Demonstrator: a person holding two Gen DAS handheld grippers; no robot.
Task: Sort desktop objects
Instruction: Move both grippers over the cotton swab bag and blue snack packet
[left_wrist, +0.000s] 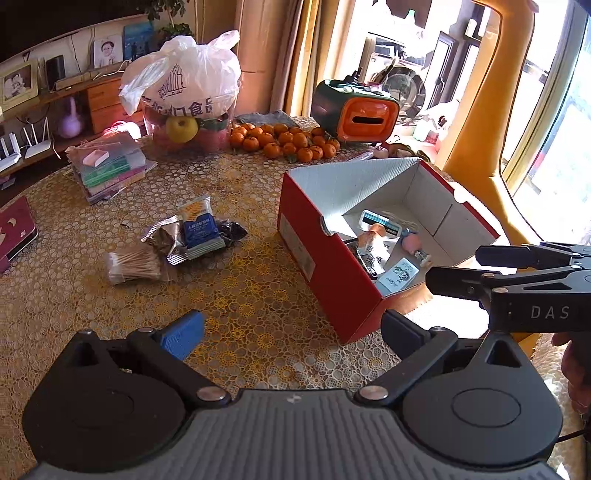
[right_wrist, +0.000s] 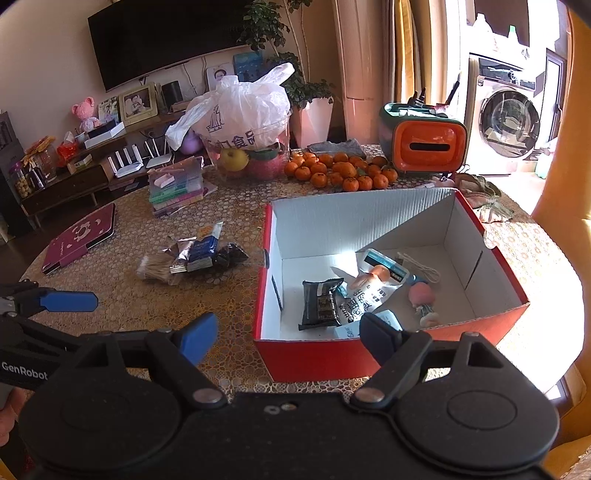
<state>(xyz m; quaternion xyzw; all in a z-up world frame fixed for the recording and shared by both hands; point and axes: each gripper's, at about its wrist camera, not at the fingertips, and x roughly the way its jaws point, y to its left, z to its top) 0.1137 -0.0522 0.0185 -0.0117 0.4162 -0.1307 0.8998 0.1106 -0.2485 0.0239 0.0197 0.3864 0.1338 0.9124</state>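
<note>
lace-patterned table (left_wrist: 258, 295), red box (left_wrist: 332, 288), sunlit room

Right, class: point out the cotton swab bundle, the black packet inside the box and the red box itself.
cotton swab bundle (left_wrist: 133, 263), left wrist view, middle of the sticks.
black packet (right_wrist: 320, 303), right wrist view, centre of its face.
red box (right_wrist: 314, 356), right wrist view, near outer wall.

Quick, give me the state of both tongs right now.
Left tongs: open, holding nothing.
Right tongs: open, holding nothing.

Corrugated cardboard box (right_wrist: 369, 218); glossy, crinkled plastic bag (right_wrist: 243, 107).
</note>
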